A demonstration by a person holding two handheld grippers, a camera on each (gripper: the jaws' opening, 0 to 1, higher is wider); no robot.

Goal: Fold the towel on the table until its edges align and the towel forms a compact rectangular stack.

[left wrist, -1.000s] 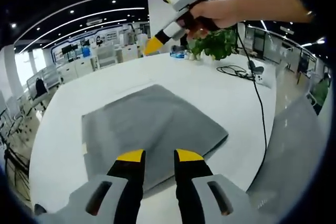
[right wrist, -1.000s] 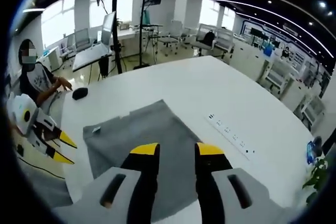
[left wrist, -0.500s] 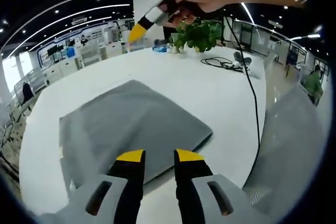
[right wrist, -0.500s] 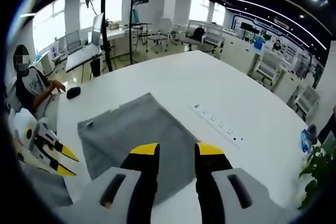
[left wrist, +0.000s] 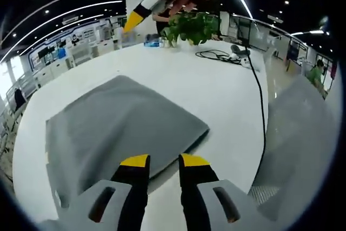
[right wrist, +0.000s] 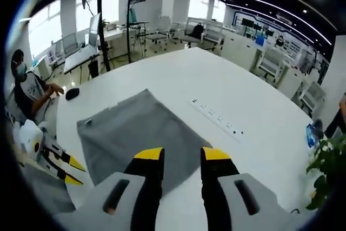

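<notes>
The gray towel (left wrist: pixel 119 128) lies folded flat on the white table (left wrist: pixel 227 96). The left tool (left wrist: pixel 164 161) and the right tool (right wrist: pixel 181 155) hover above its near edge, jaws narrowly parted and empty.

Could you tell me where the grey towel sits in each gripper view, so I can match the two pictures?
Left gripper view: the towel lies centre-left on the white table, just beyond the jaws.
Right gripper view: the towel lies left of centre, above the jaws.
Shared landmark: the potted plant, at top in the left gripper view, at the right edge in the right gripper view.
</notes>
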